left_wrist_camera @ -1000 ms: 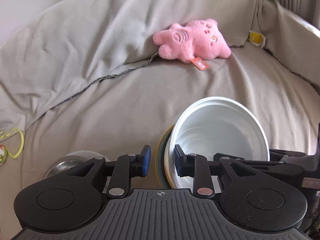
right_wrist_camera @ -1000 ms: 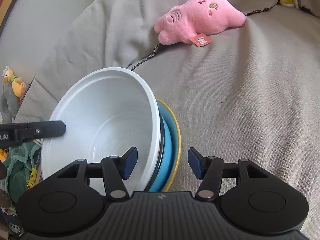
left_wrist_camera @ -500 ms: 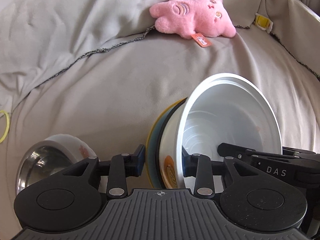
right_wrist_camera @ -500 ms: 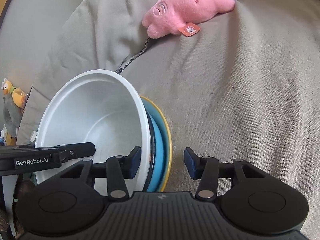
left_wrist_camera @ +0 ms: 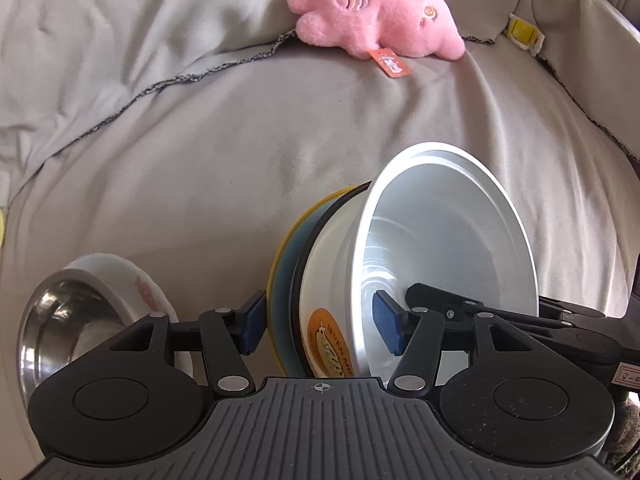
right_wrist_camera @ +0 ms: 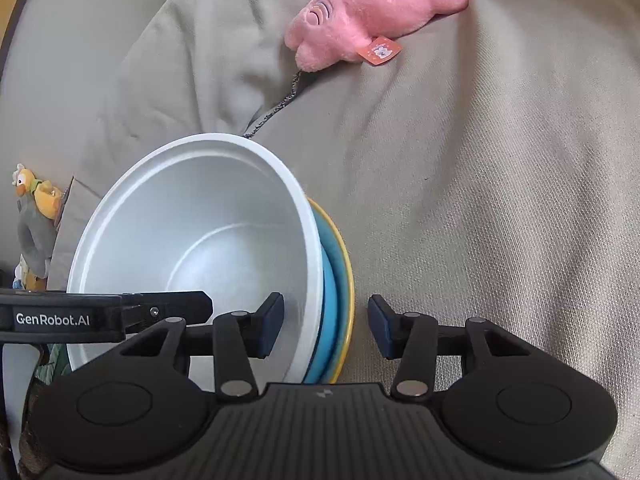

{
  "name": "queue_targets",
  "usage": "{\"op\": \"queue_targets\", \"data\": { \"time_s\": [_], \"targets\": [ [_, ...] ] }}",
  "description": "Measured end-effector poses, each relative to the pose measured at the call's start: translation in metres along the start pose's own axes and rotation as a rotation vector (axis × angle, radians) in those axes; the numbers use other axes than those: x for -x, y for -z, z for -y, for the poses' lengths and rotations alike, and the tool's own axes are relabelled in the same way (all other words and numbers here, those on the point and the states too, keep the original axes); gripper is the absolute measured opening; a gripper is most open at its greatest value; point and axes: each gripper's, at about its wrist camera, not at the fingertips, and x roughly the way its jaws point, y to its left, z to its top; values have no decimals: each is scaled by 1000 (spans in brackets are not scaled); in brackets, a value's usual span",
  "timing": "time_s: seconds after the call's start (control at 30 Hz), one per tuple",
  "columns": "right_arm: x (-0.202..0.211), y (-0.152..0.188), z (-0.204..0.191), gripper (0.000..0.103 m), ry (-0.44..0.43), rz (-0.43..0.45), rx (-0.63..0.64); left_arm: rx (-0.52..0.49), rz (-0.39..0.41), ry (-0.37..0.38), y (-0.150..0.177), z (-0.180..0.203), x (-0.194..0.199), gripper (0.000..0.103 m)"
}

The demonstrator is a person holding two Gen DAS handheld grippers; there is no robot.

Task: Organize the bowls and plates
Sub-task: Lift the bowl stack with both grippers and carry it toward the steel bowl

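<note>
Your left gripper point(left_wrist_camera: 320, 322) has just opened its jaws wide. The white bowl point(left_wrist_camera: 440, 248) and the blue plate point(left_wrist_camera: 286, 280) behind it sit between the blue pads, low in the middle of the frame, but the pads do not press them. Your right gripper point(right_wrist_camera: 324, 326) stands around the same stack's edge, jaws partly open, and I see gaps beside both pads. The stack stands tipped on edge on the soft gray cover point(left_wrist_camera: 200, 160), probably so you can swap hands. Only the left view shows the steel bowl point(left_wrist_camera: 80, 320) at lower left. Only the right view shows the duck toy point(right_wrist_camera: 36, 196) at the left edge.
</note>
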Motion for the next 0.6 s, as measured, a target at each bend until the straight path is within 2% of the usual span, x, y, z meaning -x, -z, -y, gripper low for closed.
{"op": "queue_targets", "data": {
  "time_s": [0.13,0.3,0.6],
  "targets": [
    [-3,-3,3,47,-35,-10,-28,-45,16,7,-3,8,5,60],
    [0,-4,2,47,-27,2,-21,-102,16,-55,-6,20,0,60],
    [0,1,-2,47,-31,3,0,-152,12,-104,0,21,-7,59]
  ]
}}
